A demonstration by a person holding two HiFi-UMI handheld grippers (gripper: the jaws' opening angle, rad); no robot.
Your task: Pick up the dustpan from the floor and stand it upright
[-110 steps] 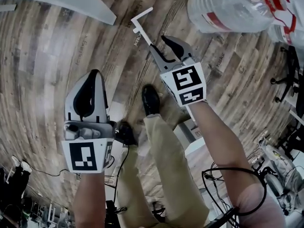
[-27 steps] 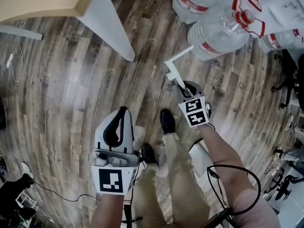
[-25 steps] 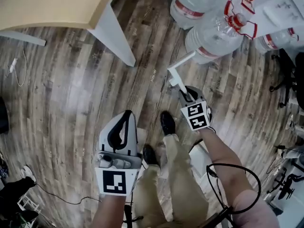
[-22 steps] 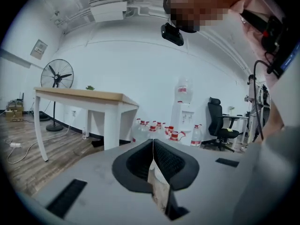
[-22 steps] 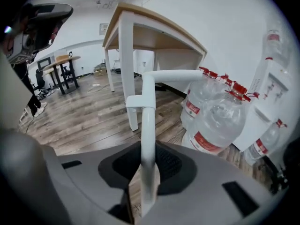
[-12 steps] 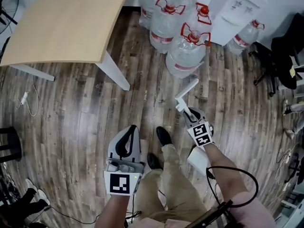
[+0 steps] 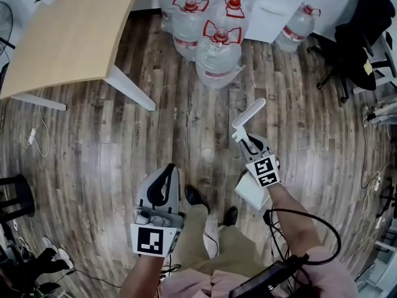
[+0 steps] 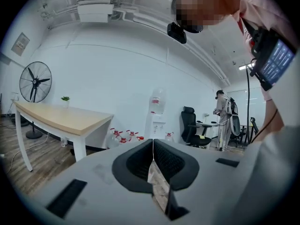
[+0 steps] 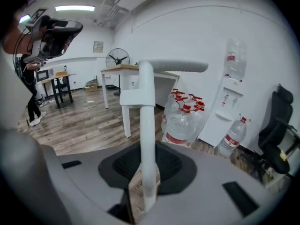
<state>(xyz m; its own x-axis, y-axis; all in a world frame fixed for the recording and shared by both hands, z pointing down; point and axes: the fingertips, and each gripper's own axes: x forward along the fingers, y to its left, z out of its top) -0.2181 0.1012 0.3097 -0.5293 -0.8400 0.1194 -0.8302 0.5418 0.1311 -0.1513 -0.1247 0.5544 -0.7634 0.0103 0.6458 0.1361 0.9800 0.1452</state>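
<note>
The white dustpan's long handle (image 7: 248,114) sticks up past my right gripper (image 7: 250,145), which is shut on it partway along. The pan (image 7: 252,192) shows as a white slab below the gripper, beside the person's leg. In the right gripper view the handle (image 9: 146,121) rises straight between the closed jaws, with its T-shaped top above. My left gripper (image 7: 163,180) hangs at the lower left, shut with nothing in it. The left gripper view shows its dark pads (image 8: 136,161) pressed together.
Several large water bottles (image 7: 217,49) stand on the wood floor ahead, by a white water dispenser (image 7: 274,4). A light wooden table (image 7: 68,36) fills the upper left. A black office chair (image 7: 360,27) is at the upper right. The person's shoes (image 7: 193,196) are between the grippers.
The view has drawn back from the floor. My right gripper has come up with the dustpan handle held in it, and the pan now shows below it. The left gripper stays shut.
</note>
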